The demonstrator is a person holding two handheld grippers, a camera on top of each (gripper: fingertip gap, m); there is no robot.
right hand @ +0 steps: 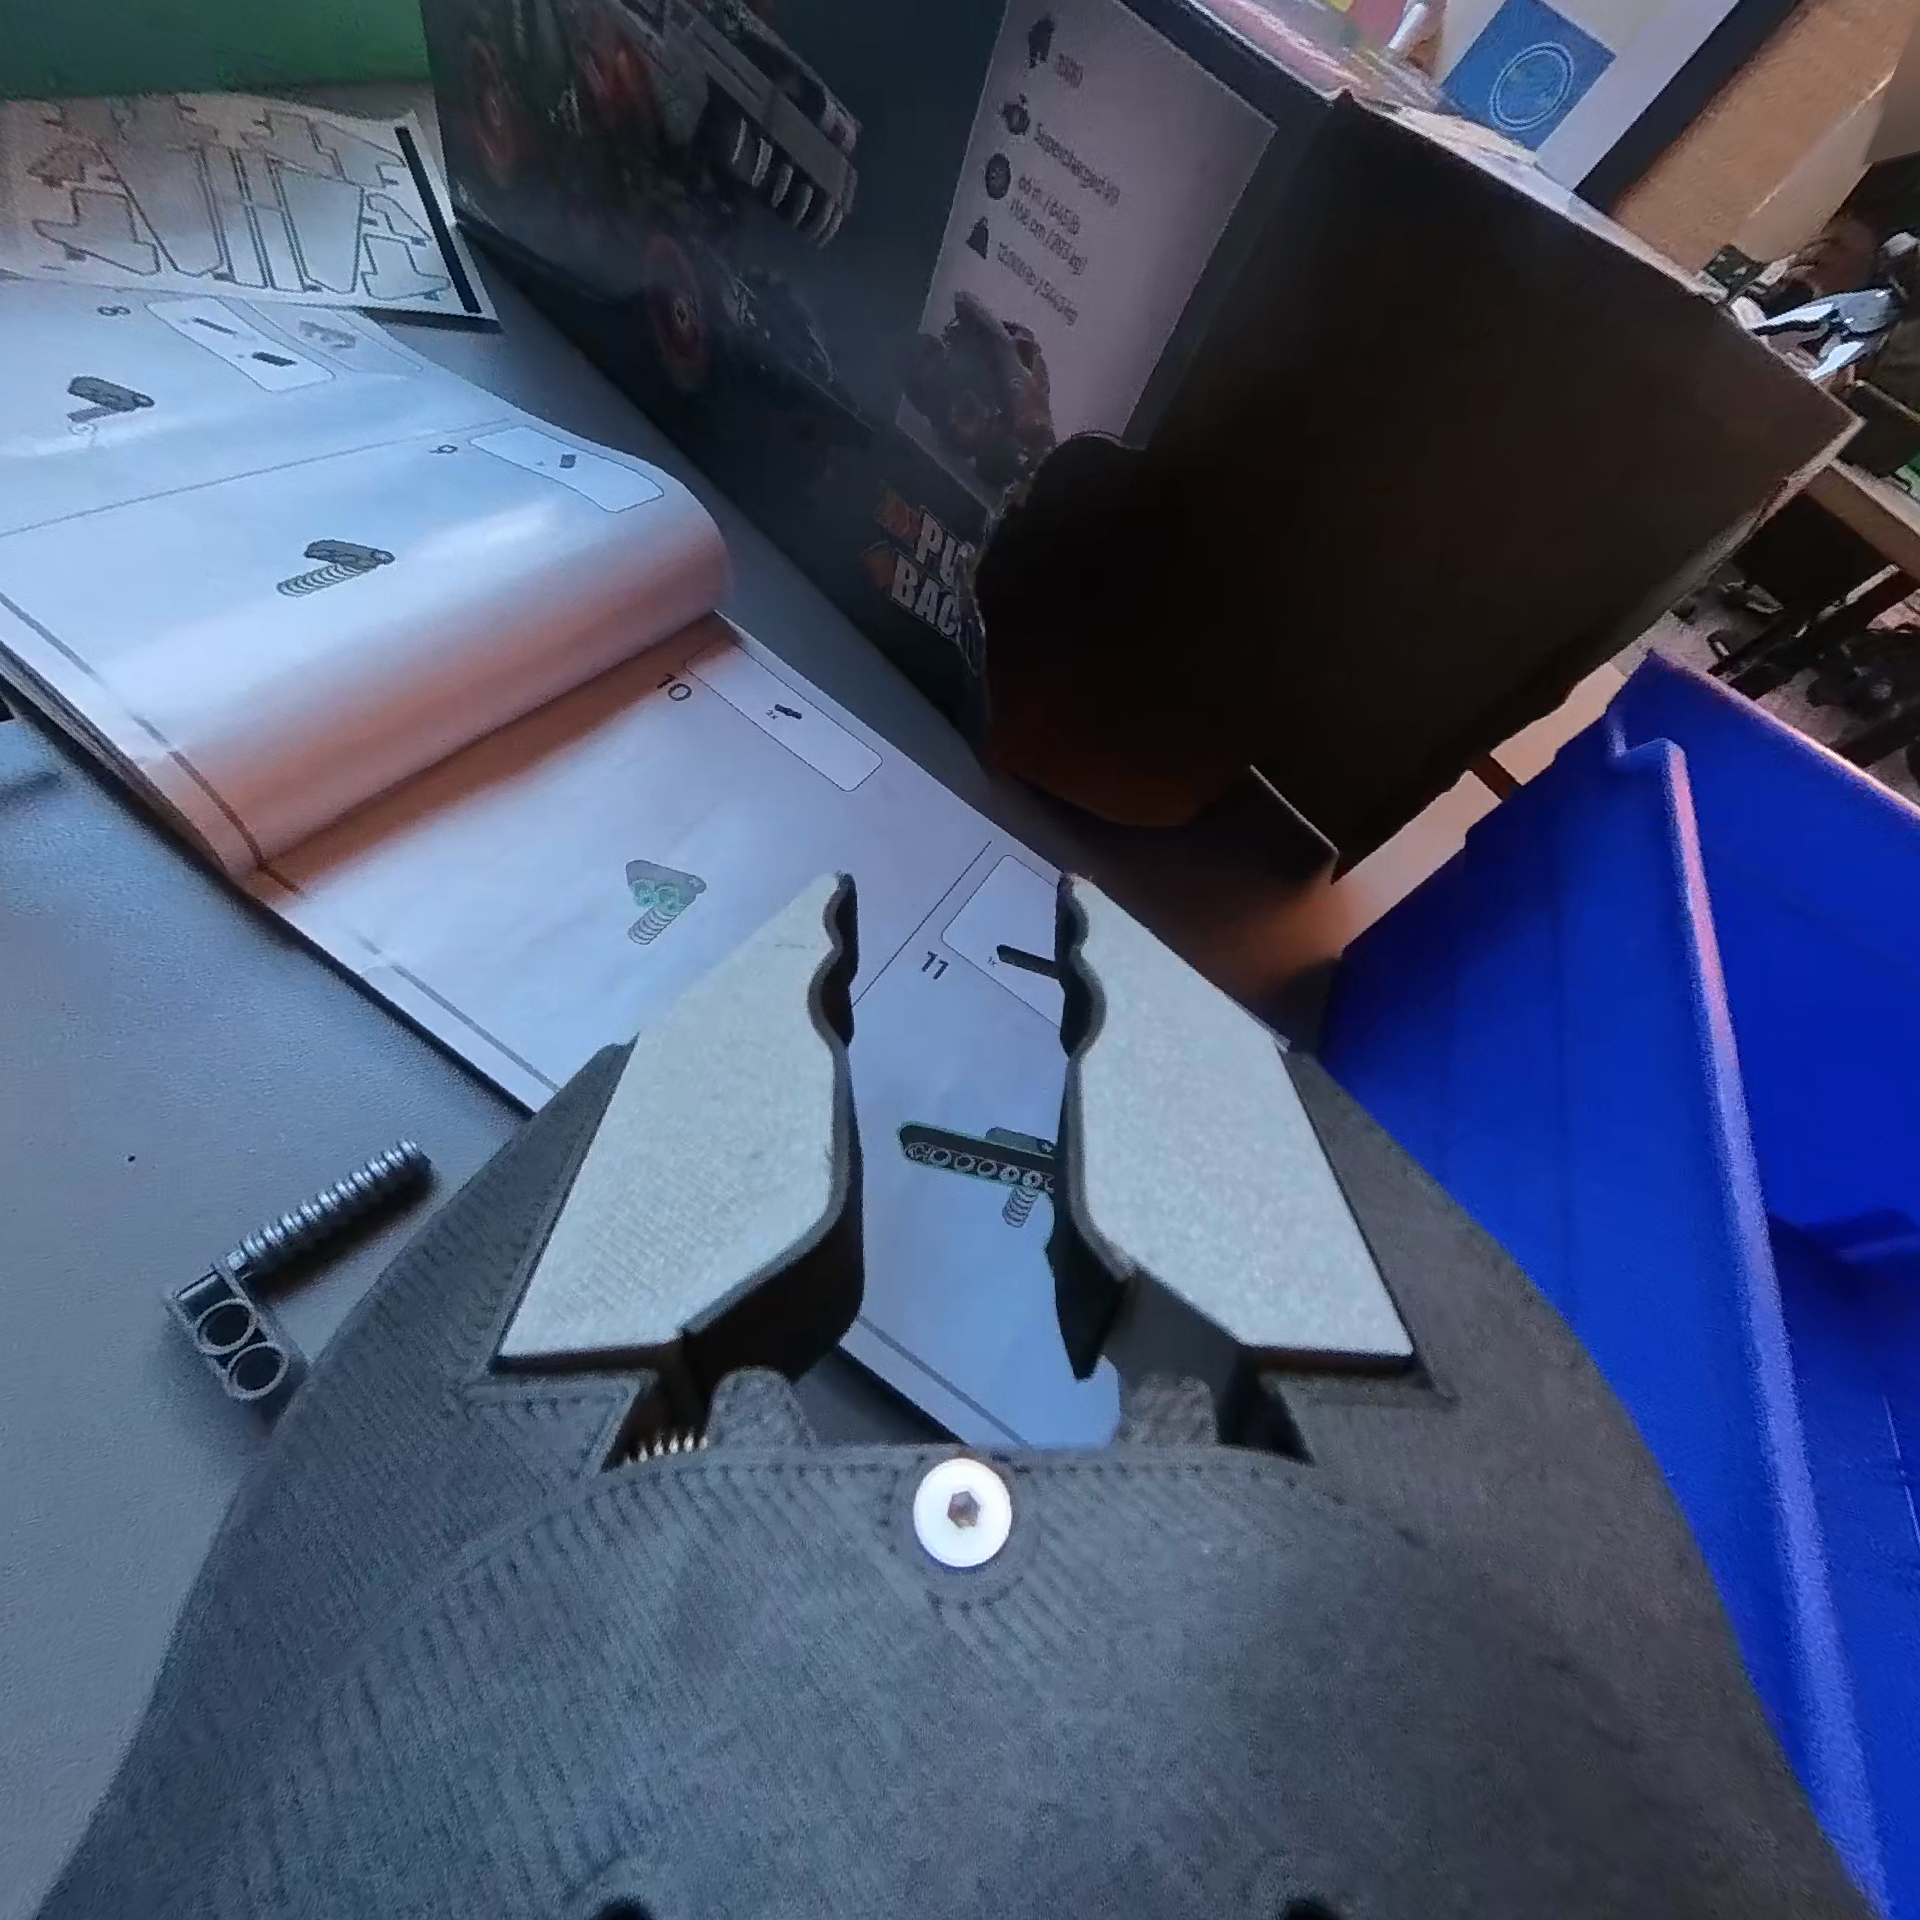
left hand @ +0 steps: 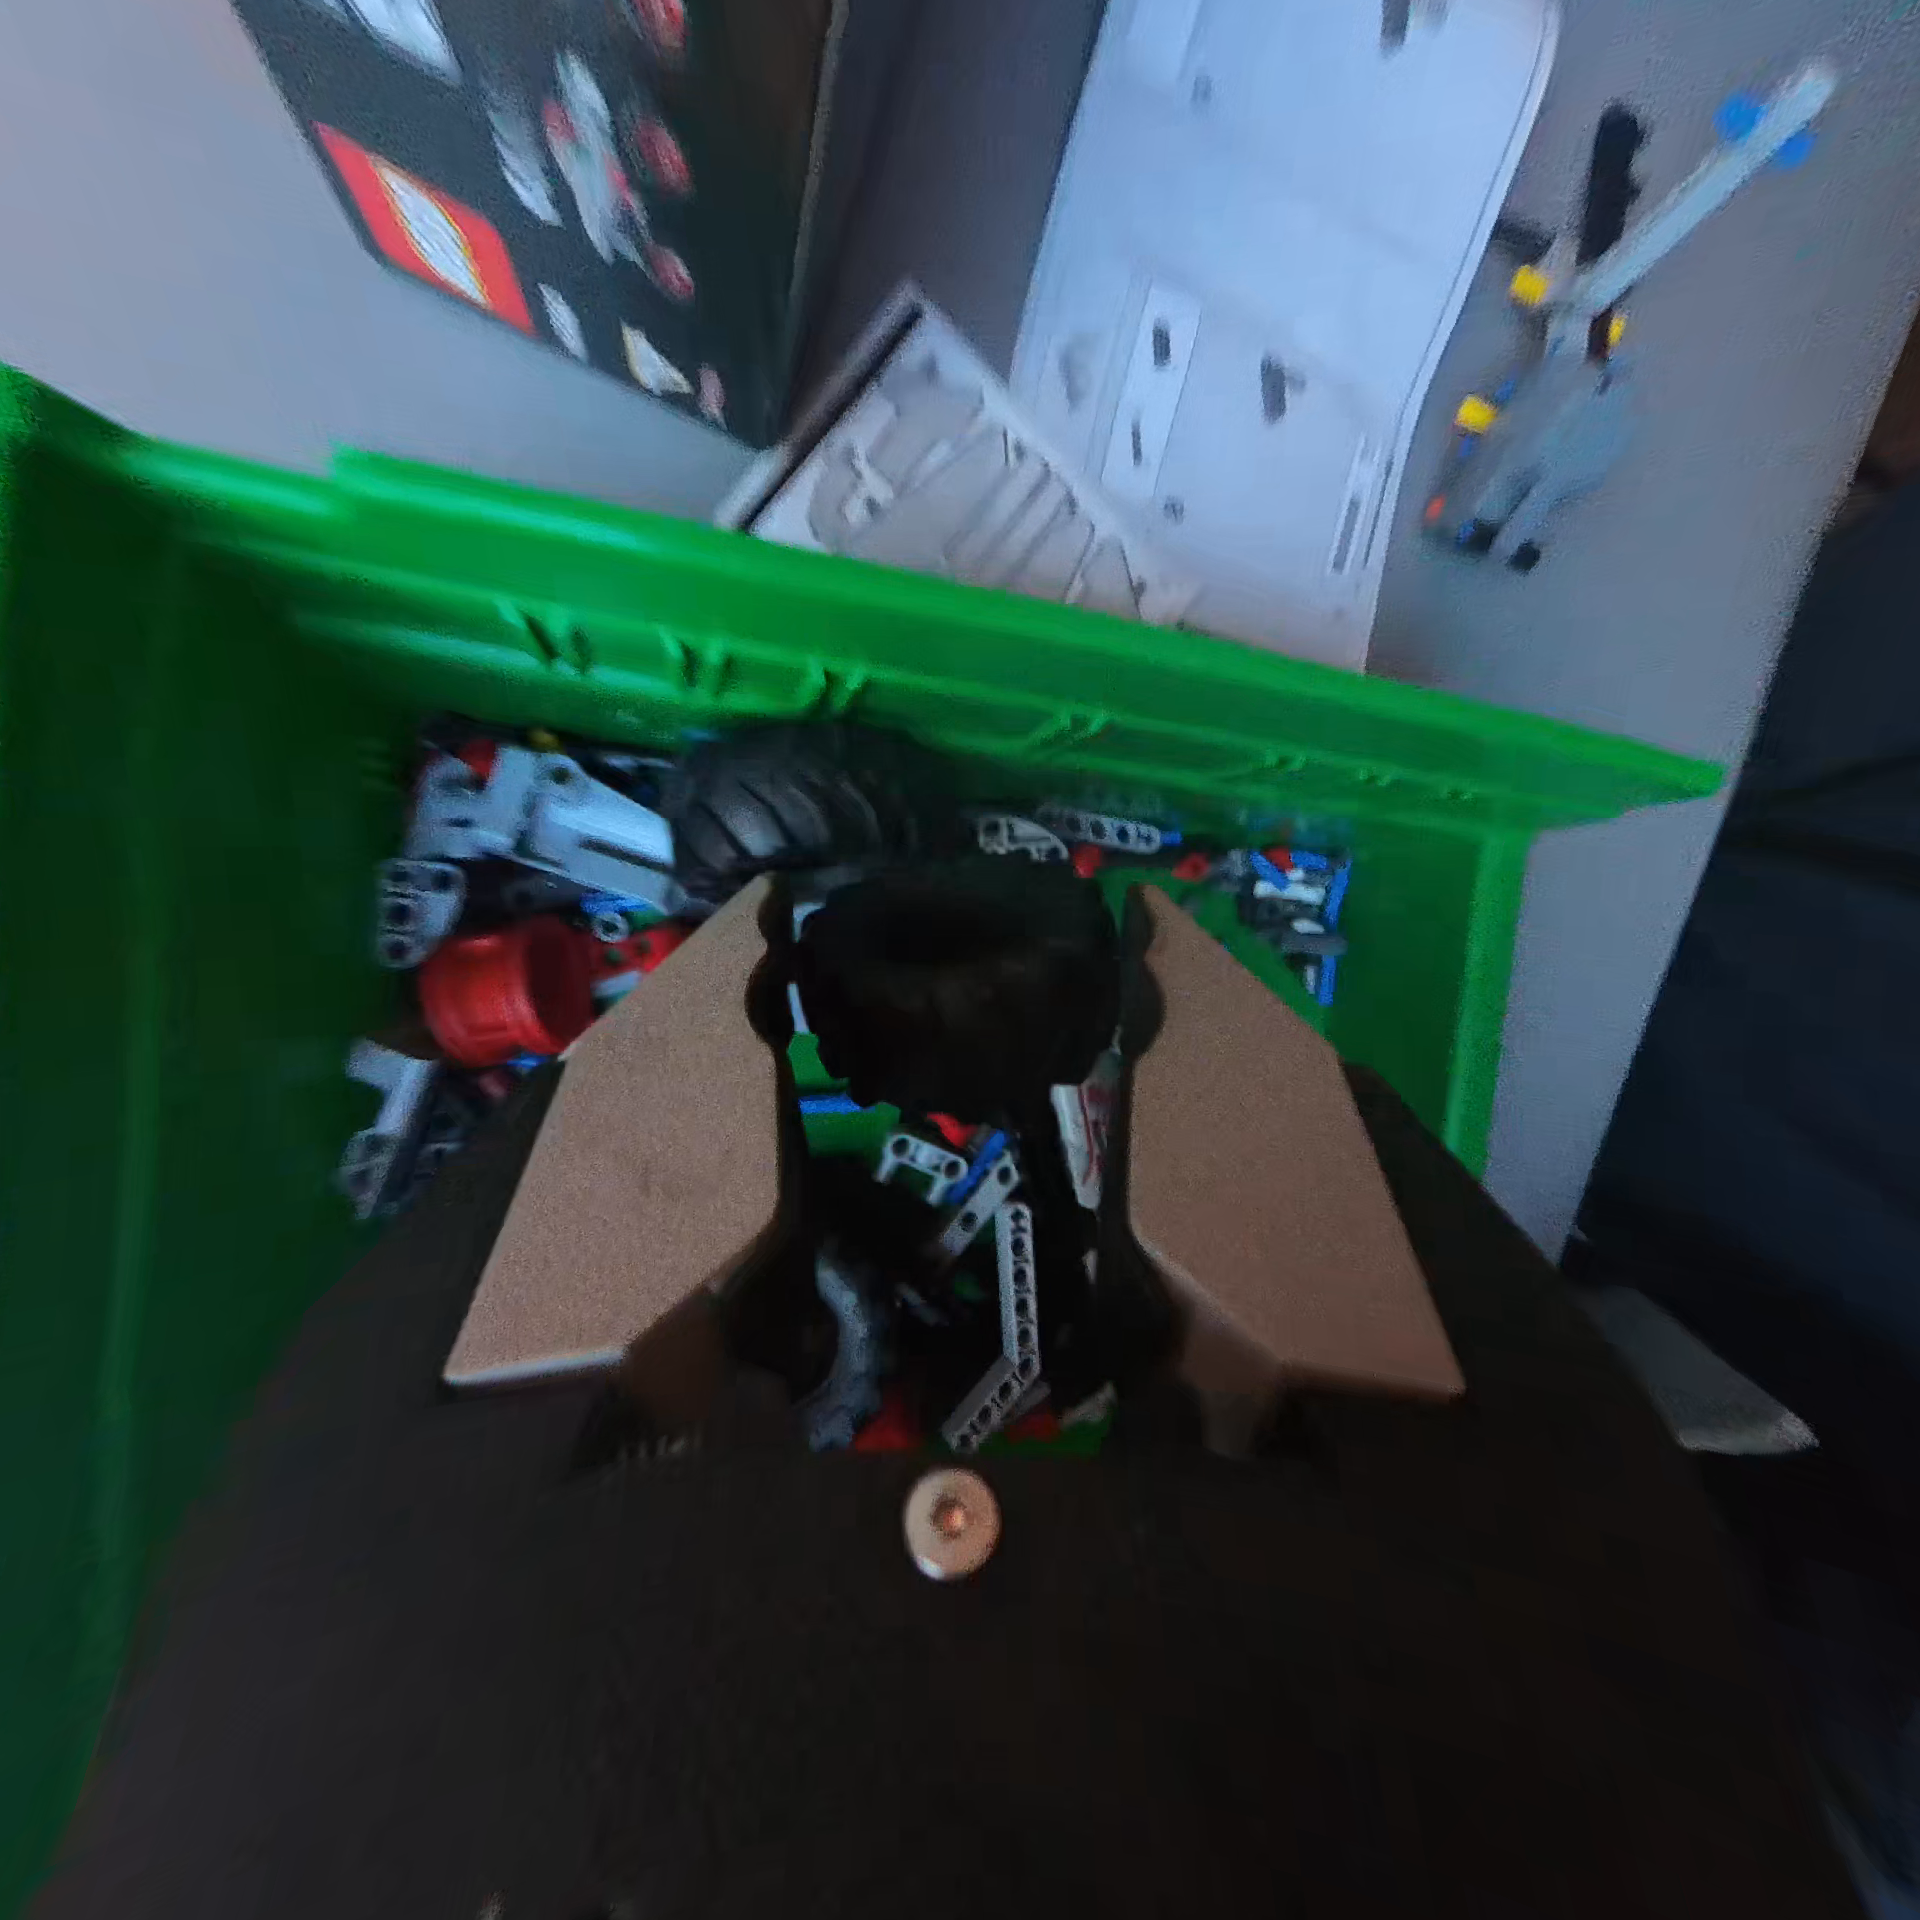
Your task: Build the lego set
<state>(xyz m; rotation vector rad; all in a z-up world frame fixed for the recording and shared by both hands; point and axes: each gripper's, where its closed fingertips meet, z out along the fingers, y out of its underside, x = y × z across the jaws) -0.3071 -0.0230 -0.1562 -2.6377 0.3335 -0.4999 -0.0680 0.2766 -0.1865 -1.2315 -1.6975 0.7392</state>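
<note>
Left gripper (left hand: 951, 935) is down inside the green bin (left hand: 935, 665), jaws spread around a black tyre (left hand: 961, 987); contact with it unclear, view is blurred. Bin holds loose lego pieces: a second tyre (left hand: 779, 810) at the far side, a red wheel hub (left hand: 504, 987) on the left, grey beams (left hand: 1013, 1309) near.

Right gripper (right hand: 956, 935) hangs over the open instruction booklet (right hand: 436, 644), jaws apart, nothing between them. Small black lego assembly (right hand: 291, 1273) lies on the table (right hand: 156, 1091) just left of it. Blue bin (right hand: 1621, 1039) right, set box (right hand: 935, 312) far.
</note>
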